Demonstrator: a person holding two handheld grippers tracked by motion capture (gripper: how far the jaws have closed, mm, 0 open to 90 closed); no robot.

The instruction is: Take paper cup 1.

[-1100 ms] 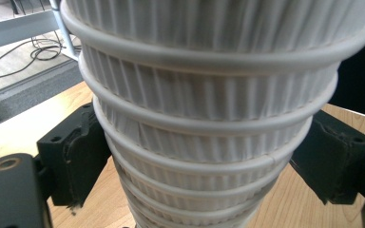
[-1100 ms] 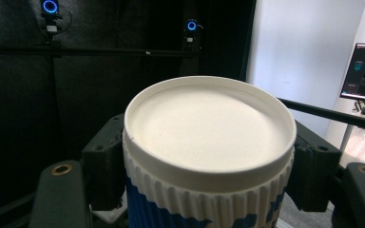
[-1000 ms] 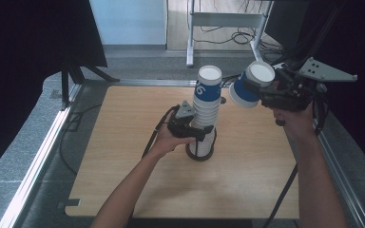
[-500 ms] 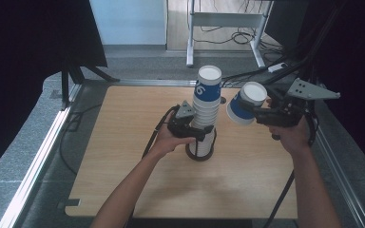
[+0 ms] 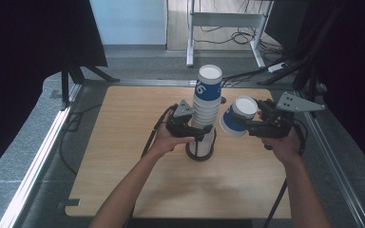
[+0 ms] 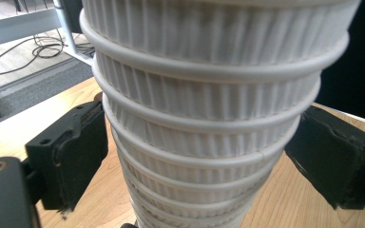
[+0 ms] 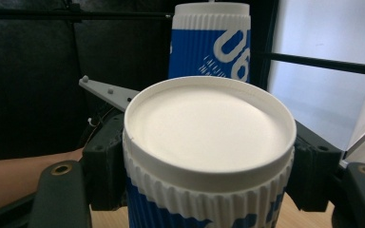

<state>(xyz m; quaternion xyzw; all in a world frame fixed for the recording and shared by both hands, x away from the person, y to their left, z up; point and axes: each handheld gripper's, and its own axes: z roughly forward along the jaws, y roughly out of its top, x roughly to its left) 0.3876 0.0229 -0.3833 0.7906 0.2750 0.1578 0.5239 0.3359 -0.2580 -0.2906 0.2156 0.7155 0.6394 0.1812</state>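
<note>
Mid-counter [image 5: 123, 190], the cup stack [image 5: 204, 114] stands upright between my left gripper [image 5: 196, 133] jaws, which have just been opening and sit released, pads just off the ribbed sides. Right of it, my right gripper [image 5: 247, 124] is clenched around a single blue-and-white cup [image 5: 236, 116], tilted, just beside the stack, off the counter.

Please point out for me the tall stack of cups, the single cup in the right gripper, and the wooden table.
stack of cups [image 5: 204, 109]: high view, on the ribbed side, mid height.
single cup [image 7: 209, 126]: right gripper view, on its white bottom.
wooden table [image 5: 119, 142]: high view, on bare wood left of the stack.
</note>
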